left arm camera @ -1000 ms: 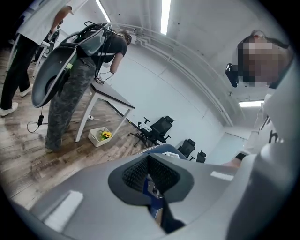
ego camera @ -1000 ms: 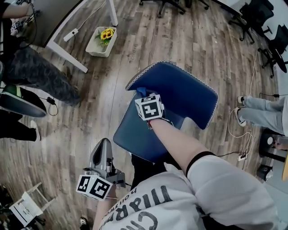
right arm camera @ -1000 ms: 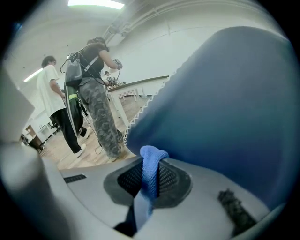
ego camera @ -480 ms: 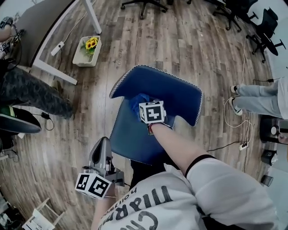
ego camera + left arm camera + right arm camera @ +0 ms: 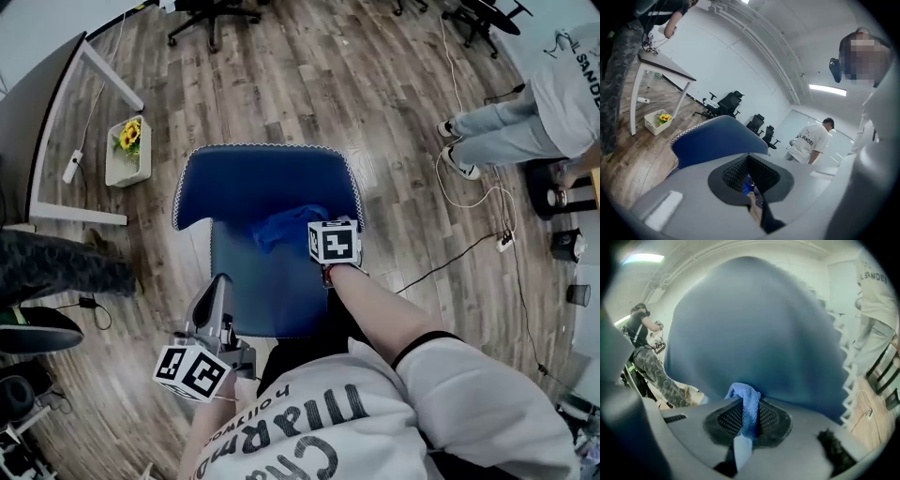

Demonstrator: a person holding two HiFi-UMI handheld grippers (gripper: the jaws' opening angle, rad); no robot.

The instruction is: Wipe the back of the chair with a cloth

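Fingers (image 5: pixel 725 417) of the right gripper (image 5: pixel 746 405) pinch a blue cloth (image 5: pixel 749 399), its bunched end pressed against the inner face of the blue chair (image 5: pixel 267 178) back, low and toward the right side. Left gripper (image 5: pixel 749 165), held low beside the seat's front left corner and well apart from the cloth, points up at the chair; its fingers (image 5: pixel 733 172) appear pressed together with nothing between them. A basket (image 5: pixel 128 150) of yellow flowers sits on the wooden floor (image 5: pixel 394 112) to the left; a bystander (image 5: pixel 553 84) stands at upper right.
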